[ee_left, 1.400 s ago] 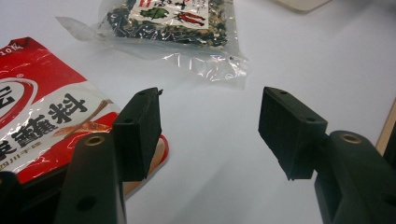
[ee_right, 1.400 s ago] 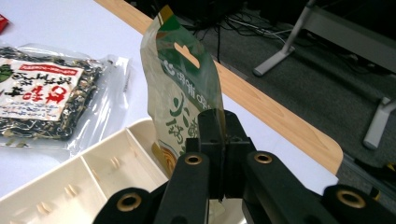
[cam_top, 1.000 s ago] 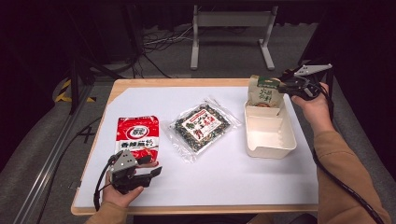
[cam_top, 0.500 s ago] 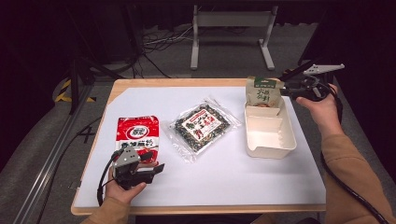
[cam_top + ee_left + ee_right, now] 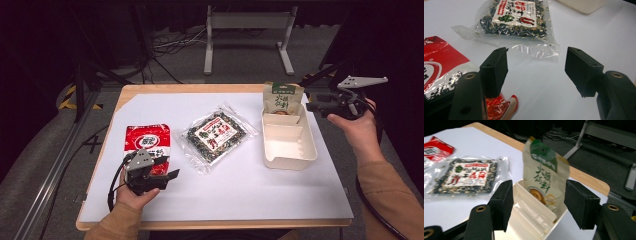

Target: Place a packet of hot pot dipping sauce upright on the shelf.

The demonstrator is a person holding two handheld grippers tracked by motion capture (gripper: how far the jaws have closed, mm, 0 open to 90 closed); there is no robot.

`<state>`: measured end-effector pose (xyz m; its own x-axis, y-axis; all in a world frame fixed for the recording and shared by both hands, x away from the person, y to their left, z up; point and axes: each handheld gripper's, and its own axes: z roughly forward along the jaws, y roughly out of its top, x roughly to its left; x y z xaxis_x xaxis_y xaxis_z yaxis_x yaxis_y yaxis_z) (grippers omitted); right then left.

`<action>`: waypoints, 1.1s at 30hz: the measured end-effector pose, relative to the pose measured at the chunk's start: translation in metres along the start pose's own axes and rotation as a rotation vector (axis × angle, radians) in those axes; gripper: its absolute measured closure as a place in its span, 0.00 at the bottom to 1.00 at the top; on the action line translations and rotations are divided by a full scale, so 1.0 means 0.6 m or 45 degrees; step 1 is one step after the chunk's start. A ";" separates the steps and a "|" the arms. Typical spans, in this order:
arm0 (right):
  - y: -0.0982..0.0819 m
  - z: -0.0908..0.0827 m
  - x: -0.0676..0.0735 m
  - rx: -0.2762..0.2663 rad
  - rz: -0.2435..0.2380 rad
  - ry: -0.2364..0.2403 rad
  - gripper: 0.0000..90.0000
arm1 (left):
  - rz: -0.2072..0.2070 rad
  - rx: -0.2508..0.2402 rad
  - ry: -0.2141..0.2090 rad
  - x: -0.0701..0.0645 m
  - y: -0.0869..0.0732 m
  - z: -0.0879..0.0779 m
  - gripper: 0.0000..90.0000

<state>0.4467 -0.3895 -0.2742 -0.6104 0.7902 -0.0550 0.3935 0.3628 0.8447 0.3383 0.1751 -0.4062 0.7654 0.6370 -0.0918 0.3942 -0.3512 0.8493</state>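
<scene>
A green and beige pouch (image 5: 282, 97) (image 5: 544, 175) stands upright in the far compartment of a beige tray (image 5: 292, 152) (image 5: 529, 220). My right gripper (image 5: 310, 105) (image 5: 539, 185) hovers just right of the pouch. Its jaws have just been opening, they are open now, and the pouch stands free beyond them. A red snack bag (image 5: 147, 142) (image 5: 441, 62) lies at the near left. My left gripper (image 5: 169, 168) (image 5: 536, 53) rests at its lower right corner. Its jaws have just been opening a little and hold nothing. A clear bag of dark dried bits (image 5: 217, 135) (image 5: 514, 17) lies mid-table.
A white sheet (image 5: 240, 190) covers most of the wooden table (image 5: 195, 89). The tray's near compartment holds nothing. Beyond the table are a metal stand (image 5: 250, 30), cables on the floor and a dark background.
The right gripper opened, let go of the pouch and drew back to the right and slightly up. The pouch stays standing in the tray. The left hand barely moved.
</scene>
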 end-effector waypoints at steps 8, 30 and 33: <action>-0.007 -0.027 0.055 -0.035 -0.043 0.062 0.44 | -0.003 -0.016 0.002 0.003 0.005 -0.002 0.39; -0.039 -0.027 0.145 -0.060 -0.088 0.234 0.43 | -0.029 0.069 0.017 0.012 0.014 -0.007 0.34; -0.042 -0.019 0.158 -0.058 -0.106 0.251 0.43 | -0.052 0.083 0.024 0.020 0.022 -0.014 0.33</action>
<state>0.3707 -0.3294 -0.2946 -0.7640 0.6448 -0.0238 0.3076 0.3963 0.8651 0.3485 0.1838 -0.3920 0.7386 0.6642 -0.1154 0.4576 -0.3682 0.8093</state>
